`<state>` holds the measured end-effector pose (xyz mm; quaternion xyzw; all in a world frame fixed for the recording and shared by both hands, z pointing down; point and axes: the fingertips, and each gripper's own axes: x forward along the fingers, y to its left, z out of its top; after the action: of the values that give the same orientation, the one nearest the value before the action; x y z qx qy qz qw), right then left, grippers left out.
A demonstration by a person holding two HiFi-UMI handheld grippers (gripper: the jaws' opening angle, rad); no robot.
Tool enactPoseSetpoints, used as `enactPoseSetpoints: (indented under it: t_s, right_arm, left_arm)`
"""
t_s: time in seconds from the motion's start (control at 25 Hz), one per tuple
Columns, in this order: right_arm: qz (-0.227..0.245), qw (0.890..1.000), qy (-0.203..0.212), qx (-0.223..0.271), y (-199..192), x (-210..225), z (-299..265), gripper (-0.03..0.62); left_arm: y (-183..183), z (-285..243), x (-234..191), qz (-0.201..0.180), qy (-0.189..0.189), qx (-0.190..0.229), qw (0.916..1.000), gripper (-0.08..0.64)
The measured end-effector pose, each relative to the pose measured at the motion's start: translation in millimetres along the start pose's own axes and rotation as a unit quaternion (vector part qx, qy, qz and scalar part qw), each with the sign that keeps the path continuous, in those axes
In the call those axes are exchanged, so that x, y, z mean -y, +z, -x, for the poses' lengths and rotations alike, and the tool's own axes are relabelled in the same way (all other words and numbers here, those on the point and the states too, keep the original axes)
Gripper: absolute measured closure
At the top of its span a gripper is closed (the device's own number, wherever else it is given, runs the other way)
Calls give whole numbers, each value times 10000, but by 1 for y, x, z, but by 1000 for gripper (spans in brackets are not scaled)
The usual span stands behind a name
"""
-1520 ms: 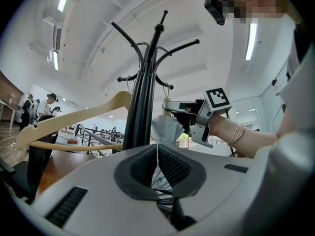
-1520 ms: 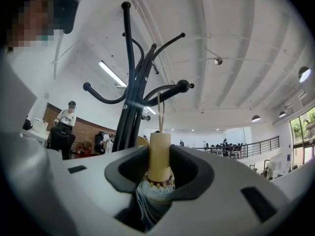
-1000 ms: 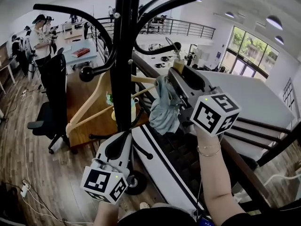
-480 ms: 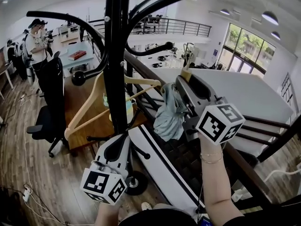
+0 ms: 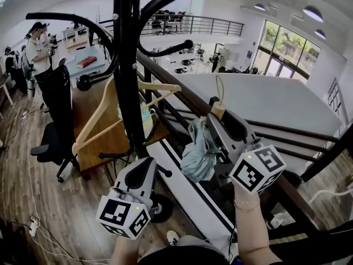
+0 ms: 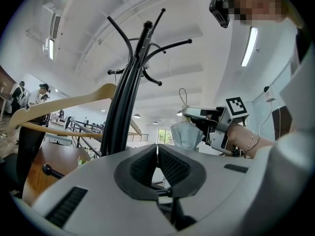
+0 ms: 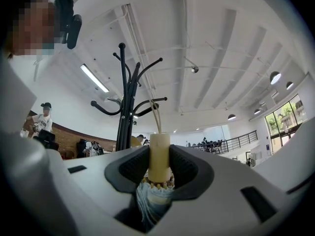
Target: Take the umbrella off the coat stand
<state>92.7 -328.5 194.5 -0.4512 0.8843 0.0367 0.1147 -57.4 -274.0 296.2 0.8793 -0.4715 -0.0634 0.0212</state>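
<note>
The folded umbrella (image 5: 197, 152) has pale blue-grey fabric, a cream handle (image 5: 218, 110) and a thin loop strap (image 5: 220, 90). My right gripper (image 5: 216, 115) is shut on that handle (image 7: 159, 154), with the fabric (image 7: 152, 200) hanging below the jaws. The strap hangs free, apart from the black coat stand (image 5: 128, 65) and its curved hooks. The stand (image 7: 129, 102) rises behind and left of the handle. My left gripper (image 5: 148, 163) is low beside the stand's pole, shut (image 6: 157, 156) with nothing between its pads. From there the umbrella (image 6: 187, 134) shows to the right of the stand (image 6: 125, 97).
A wooden hanger (image 5: 105, 115) hangs on the stand's left side. Behind it are a brown desk (image 5: 91, 120) and a black office chair (image 5: 55, 120). A dark banister (image 5: 287, 186) runs diagonally under my right arm. People (image 5: 36, 46) stand far left. Cables (image 5: 33, 203) lie on the wood floor.
My right gripper has carried the umbrella down and to the right, away from the hook near its strap; the strap now hangs free. The left gripper has barely shifted.
</note>
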Motion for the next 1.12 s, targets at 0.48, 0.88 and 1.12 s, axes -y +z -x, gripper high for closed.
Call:
enactPoseSetpoints:
  t_s: [0.48,0.88,1.12]
  right_arm:
    - [-154,9991,-156,-359,-40,-33,61,454]
    - [-384,9961,-144,-780,-94,-72,91,454]
    - [-449,9929,-27,-1098,-122,-101,103,454]
  left_arm:
    - [-21,25,28,7,-188,-331,9993,540]
    - [-58,55,40,-64,-274,-715,9970,540]
    - [-74,74,40,85,-222,-923,9955,540]
